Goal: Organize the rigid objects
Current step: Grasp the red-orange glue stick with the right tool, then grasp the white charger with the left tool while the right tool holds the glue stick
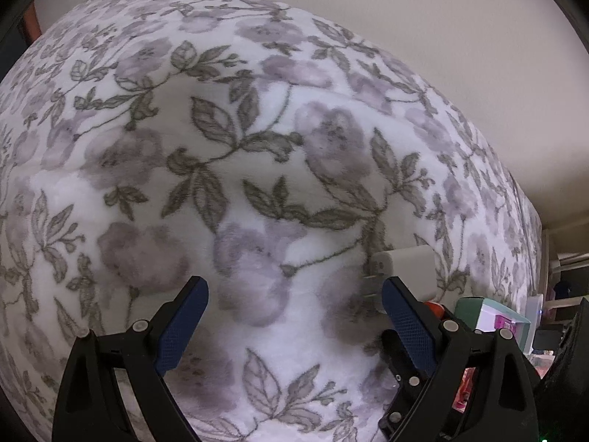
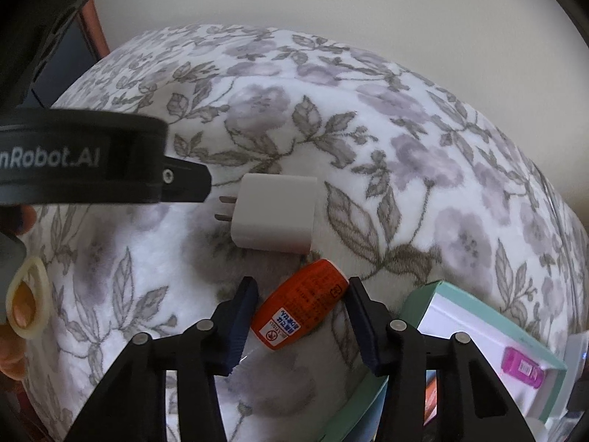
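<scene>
The small orange plastic bottle with a white cap (image 2: 303,305) lies on the flowery fuzzy blanket (image 2: 405,169), between the right gripper (image 2: 302,322) pads, which look closed on it. It seems light, hard and smooth; squeeze its middle. The left gripper (image 1: 294,316) is open and empty.

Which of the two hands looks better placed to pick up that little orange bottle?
The right. The orange bottle already lies between the right gripper's fingers, which touch it at both ends. The left gripper hangs open over bare floral blanket, with the white charger beside it.
</scene>
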